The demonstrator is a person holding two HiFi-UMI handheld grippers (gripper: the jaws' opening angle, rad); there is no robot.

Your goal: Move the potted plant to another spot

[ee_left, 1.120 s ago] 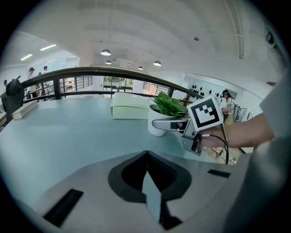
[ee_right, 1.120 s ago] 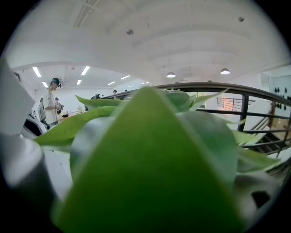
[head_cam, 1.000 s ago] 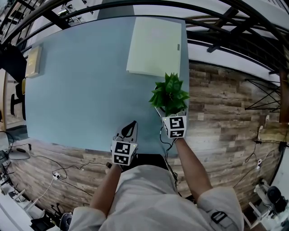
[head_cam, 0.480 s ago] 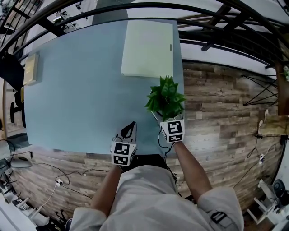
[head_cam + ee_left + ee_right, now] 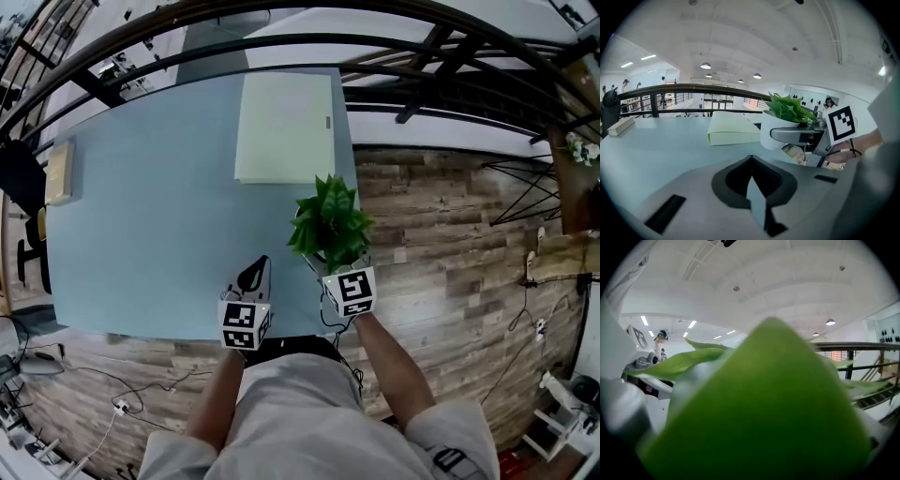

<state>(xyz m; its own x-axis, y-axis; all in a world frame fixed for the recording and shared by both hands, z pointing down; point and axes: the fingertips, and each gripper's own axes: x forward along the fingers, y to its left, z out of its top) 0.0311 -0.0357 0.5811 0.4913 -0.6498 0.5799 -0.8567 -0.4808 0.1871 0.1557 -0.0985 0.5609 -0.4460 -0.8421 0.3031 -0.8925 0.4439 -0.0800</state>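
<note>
The potted plant [image 5: 328, 218] has bushy green leaves in a white pot [image 5: 770, 125]. It hangs just above the near right corner of the pale blue table [image 5: 141, 206]. My right gripper [image 5: 332, 259] is shut on the pot, and one of its fingers [image 5: 794, 135] lies across the pot's side. In the right gripper view a blurred leaf [image 5: 773, 418] fills the picture and hides the jaws. My left gripper [image 5: 253, 274] hovers over the table's near edge, left of the plant. Its jaws are shut to a point with nothing between them [image 5: 757, 206].
A pale yellow-green pad [image 5: 284, 127] lies at the table's far right, behind the plant. A small wooden block [image 5: 58, 172] sits at the far left edge. A dark railing [image 5: 412, 56] runs behind the table. Wooden floor [image 5: 441, 234] lies beyond the right edge.
My right gripper has lifted the potted plant off the table and carried it a little to the left. The left gripper has risen slightly too, still shut.
</note>
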